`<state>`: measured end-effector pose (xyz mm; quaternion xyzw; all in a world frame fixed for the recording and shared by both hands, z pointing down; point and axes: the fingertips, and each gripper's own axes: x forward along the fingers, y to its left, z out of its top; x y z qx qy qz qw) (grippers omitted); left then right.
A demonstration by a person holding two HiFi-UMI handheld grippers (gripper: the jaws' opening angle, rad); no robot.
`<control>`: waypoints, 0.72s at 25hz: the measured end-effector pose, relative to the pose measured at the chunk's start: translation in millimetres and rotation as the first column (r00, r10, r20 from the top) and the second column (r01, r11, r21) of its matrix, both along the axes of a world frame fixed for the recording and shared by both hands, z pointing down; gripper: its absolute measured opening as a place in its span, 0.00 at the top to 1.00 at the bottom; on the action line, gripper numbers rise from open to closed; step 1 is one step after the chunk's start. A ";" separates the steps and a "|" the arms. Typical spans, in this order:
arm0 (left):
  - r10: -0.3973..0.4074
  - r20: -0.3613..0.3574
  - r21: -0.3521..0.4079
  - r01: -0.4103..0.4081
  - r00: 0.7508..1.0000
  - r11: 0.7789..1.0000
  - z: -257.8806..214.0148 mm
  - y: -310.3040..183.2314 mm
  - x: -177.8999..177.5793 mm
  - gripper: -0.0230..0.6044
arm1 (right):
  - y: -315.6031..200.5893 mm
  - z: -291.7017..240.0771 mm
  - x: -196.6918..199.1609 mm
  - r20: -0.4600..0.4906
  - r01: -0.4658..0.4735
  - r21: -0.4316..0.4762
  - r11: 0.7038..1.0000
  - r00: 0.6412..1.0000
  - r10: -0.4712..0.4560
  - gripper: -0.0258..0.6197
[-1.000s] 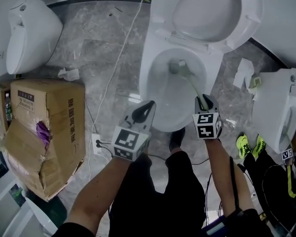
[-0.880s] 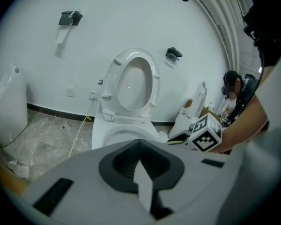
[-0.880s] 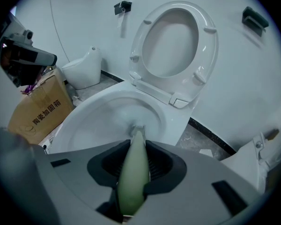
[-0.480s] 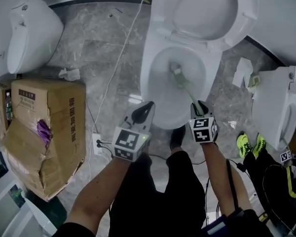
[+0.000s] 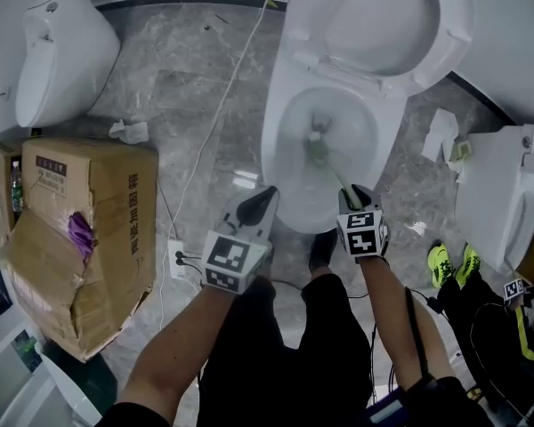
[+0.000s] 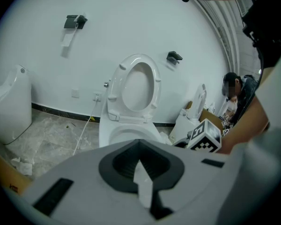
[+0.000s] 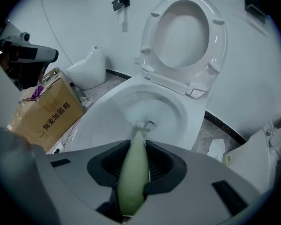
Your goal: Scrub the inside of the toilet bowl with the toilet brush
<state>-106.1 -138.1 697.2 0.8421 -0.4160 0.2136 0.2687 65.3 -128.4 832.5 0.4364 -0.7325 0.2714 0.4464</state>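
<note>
A white toilet [image 5: 294, 105] stands with its seat and lid [image 5: 387, 20] raised. My right gripper [image 5: 353, 196] is shut on the pale green handle of the toilet brush [image 5: 329, 163], whose head rests low inside the bowl [image 5: 360, 127]. In the right gripper view the handle [image 7: 133, 172] runs between the jaws down to the brush head [image 7: 143, 124] in the bowl [image 7: 164, 107]. My left gripper [image 5: 261, 205] hangs beside the bowl's front left rim, jaws closed with nothing in them; the left gripper view shows the toilet [image 6: 129, 121] ahead of the gripper [image 6: 141, 165].
A battered cardboard box [image 5: 80, 229] sits on the marble floor at left, a urinal [image 5: 58, 52] behind it. A white cable [image 5: 218, 105] crosses the floor to a socket strip [image 5: 175, 258]. Another toilet [image 5: 503, 194] and scraps of paper [image 5: 440, 132] lie at right.
The brush head has swept from the bowl's far side towards its middle and nearer me. My right gripper has shifted slightly left and closer to the rim. The left gripper stayed put.
</note>
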 end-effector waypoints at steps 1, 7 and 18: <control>-0.001 -0.002 0.000 0.001 1.000 1.000 0.0 0.1 -1.5 0.95 | -0.2 0.1 -1.6 0.006 -0.006 -0.002 1.000 1.000 0.006 0.80; -0.010 -0.007 -0.001 0.010 1.000 1.000 -1.3 -0.5 -9.8 0.95 | -12.8 -9.0 -6.0 -0.021 0.009 0.037 0.999 1.000 -0.008 0.80; -0.017 -0.012 0.014 0.017 1.000 1.000 -10.2 -14.4 -13.8 0.95 | -80.6 -46.6 -23.3 0.007 0.030 0.175 0.984 0.999 -0.032 0.80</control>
